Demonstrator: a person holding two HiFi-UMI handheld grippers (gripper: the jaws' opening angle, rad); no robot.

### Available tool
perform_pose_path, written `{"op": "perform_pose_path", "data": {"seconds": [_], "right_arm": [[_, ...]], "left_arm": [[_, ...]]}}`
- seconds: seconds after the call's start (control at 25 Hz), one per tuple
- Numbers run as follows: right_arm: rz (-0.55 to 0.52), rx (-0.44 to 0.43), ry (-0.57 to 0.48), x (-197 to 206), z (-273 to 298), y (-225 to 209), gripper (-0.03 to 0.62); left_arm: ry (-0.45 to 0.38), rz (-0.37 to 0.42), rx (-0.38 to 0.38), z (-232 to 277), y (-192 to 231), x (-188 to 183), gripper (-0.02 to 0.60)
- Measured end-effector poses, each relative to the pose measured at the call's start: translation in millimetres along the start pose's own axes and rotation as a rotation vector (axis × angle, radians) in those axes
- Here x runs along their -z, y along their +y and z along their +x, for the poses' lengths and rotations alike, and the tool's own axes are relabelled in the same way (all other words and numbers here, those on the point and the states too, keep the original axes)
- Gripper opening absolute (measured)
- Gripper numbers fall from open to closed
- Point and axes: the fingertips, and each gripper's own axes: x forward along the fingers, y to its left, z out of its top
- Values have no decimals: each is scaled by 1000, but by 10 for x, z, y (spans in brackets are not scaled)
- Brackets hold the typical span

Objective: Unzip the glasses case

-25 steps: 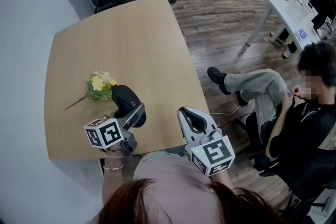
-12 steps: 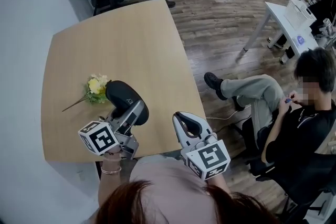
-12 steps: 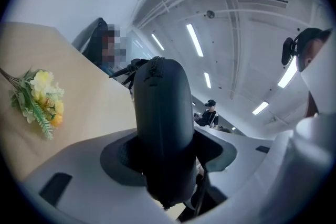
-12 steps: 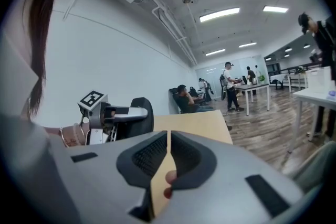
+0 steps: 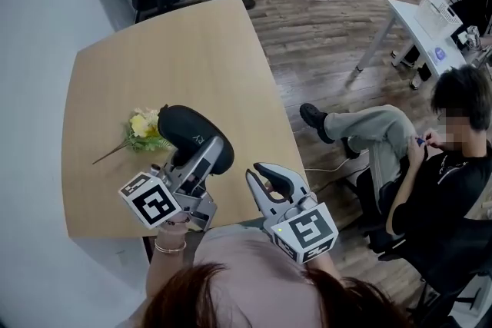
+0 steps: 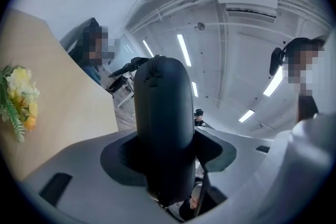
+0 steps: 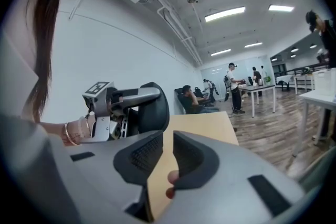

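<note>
left gripper [image 5: 206,154] jaws: clenched on black glasses case [image 6: 160,113], zip ridge showing at its far end | glasses case: between left jaws, clear of worktop [image 5: 177,57] | right gripper [image 5: 265,177] jaws: slightly parted, nothing between, right of glasses case | yellow flowers [image 5: 144,127]: on worktop, left of left jaws

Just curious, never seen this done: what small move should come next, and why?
Probably bring the right gripper, open and empty, across to the zipper on the glasses case. The left gripper clamps the case, and the zipper looks fully closed.
</note>
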Motion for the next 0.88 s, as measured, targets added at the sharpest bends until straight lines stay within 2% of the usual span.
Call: {"op": "perform_pose_path", "data": {"seconds": [0.44, 0.68, 0.88], "right_arm": [[27, -64, -11, 5, 64, 278, 75], [48, -84, -11, -41, -6, 192, 80], [79, -110, -5, -6, -3, 239, 81]], "left_arm": [[-38, -49, 120, 64, -255, -47, 265], [-21, -68, 161, 289, -447, 18, 265], [-39, -119, 186, 286, -468, 36, 265]]}}
